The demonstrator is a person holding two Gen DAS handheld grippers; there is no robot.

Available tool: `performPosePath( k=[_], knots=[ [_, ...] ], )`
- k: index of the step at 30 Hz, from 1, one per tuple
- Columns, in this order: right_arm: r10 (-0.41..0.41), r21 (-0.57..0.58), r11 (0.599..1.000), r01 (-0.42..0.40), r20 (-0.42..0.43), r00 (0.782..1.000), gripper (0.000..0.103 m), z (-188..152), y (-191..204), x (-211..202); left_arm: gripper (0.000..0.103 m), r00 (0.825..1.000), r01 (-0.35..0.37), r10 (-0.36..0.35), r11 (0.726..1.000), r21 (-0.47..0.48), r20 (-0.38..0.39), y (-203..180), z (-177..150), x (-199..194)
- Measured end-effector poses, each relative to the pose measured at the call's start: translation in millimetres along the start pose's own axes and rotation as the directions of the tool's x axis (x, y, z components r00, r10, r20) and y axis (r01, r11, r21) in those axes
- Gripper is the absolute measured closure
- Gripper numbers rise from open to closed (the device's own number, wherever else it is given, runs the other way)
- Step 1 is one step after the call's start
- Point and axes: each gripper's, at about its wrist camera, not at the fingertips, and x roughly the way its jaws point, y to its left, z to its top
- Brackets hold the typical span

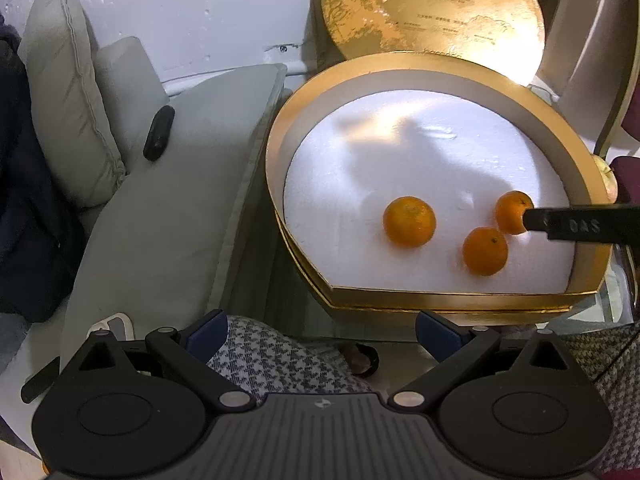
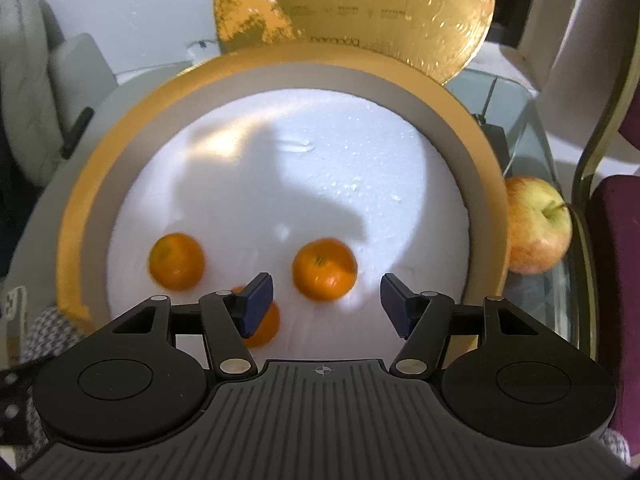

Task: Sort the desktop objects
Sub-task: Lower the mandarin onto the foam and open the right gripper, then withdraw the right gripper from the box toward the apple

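Three tangerines are sitting loose on the white foam liner (image 1: 400,152) of the gold box (image 1: 280,148), all toward its near side.

Right wrist view: right gripper (image 2: 326,304) is hovering over the foam, jaws parted, nothing pressed between the blue pads (image 2: 256,304). Middle tangerine (image 2: 324,269) is lying just ahead of the gap, not touched. Near tangerine (image 2: 262,326) is partly hidden behind the left pad; contact cannot be told. Left tangerine (image 2: 176,261) is sitting apart, nearer the box wall. This view is motion-blurred.

Left wrist view: left gripper (image 1: 320,332) is spread wide and empty, sitting off the box over a glass tabletop (image 1: 288,288), with houndstooth fabric (image 1: 272,360) showing below. The right gripper's black finger (image 1: 580,225) is reaching in from the right edge, its tip overlapping the far-right tangerine (image 1: 510,210); whether it is touching cannot be told.

Apple (image 2: 538,226) is resting outside the box, right against its right wall. Gold lid (image 1: 432,12) is standing tilted behind the box. Grey cushions (image 1: 172,208) are lying to the left, with a dark remote-like object (image 1: 159,132) on them.
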Motion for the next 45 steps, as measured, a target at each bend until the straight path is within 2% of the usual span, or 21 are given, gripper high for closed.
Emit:
performPosePath(
  k=[13, 23, 27, 45],
  knots=[
    [0.052, 0.044, 0.998, -0.054, 0.034, 0.998, 0.037, -45, -7, -49, 0.001, 0.999, 0.007, -0.010, 0.998, 0.068, 0.035, -23, -12, -22],
    [0.077, 0.065, 0.995, -0.081, 0.061, 0.995, 0.037, -62, -14, -70, 0.001, 0.998, -0.003, -0.003, 0.994, 0.105, 0.059, -35, -17, -34],
    [0.078, 0.077, 0.994, -0.083, 0.066, 0.995, 0.032, -70, -20, -77, 0.002, 0.998, -0.004, -0.005, 0.991, 0.134, 0.067, -44, -17, -38],
    [0.064, 0.176, 0.981, -0.081, 0.101, 0.993, 0.026, -89, -63, -92, 0.001, 0.997, -0.014, -0.006, 0.968, 0.249, 0.079, -84, -7, -43]
  ],
)
